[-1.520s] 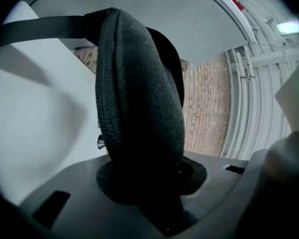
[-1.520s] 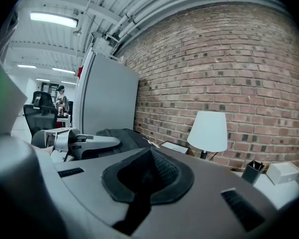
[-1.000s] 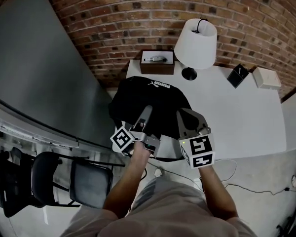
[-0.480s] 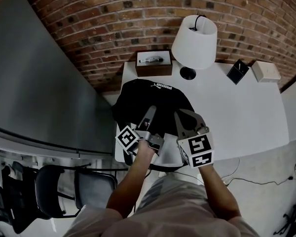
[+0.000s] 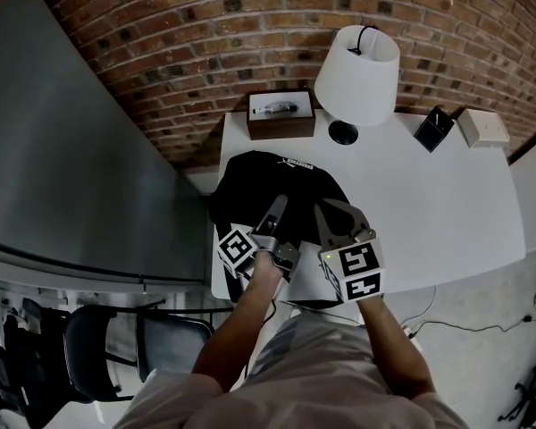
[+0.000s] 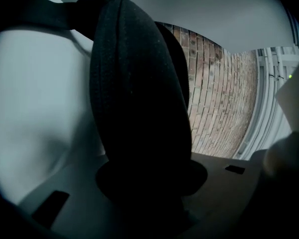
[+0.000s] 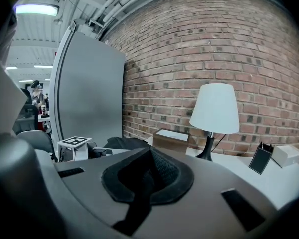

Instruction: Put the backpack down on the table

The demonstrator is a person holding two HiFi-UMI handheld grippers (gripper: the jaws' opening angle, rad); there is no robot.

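Brick wall backs a white table (image 5: 429,213), and the backpack (image 5: 277,186) lies spread over that table's left end, reaching from near the back edge almost to the front edge. It is plain black, soft and slumped into a rounded heap, with a small white logo print (image 5: 292,163) near its far side. Its padded strap (image 6: 139,108), thick and finely textured, stands up through the left gripper (image 5: 274,208), whose jaws are clamped on it. The right gripper (image 5: 327,213) sits just beside the left one at the pack's near side, jaws pinched on a fold of black mesh fabric (image 7: 148,176) from the same bag (how much of the bag's weight the table bears cannot be told). Beyond the pack stands a brown box (image 5: 281,114) with a pale top, then a white-shaded lamp (image 5: 357,70). Farther right are a small black case (image 5: 433,129) and a white box (image 5: 482,129). A grey panel (image 5: 71,150) fills the left.
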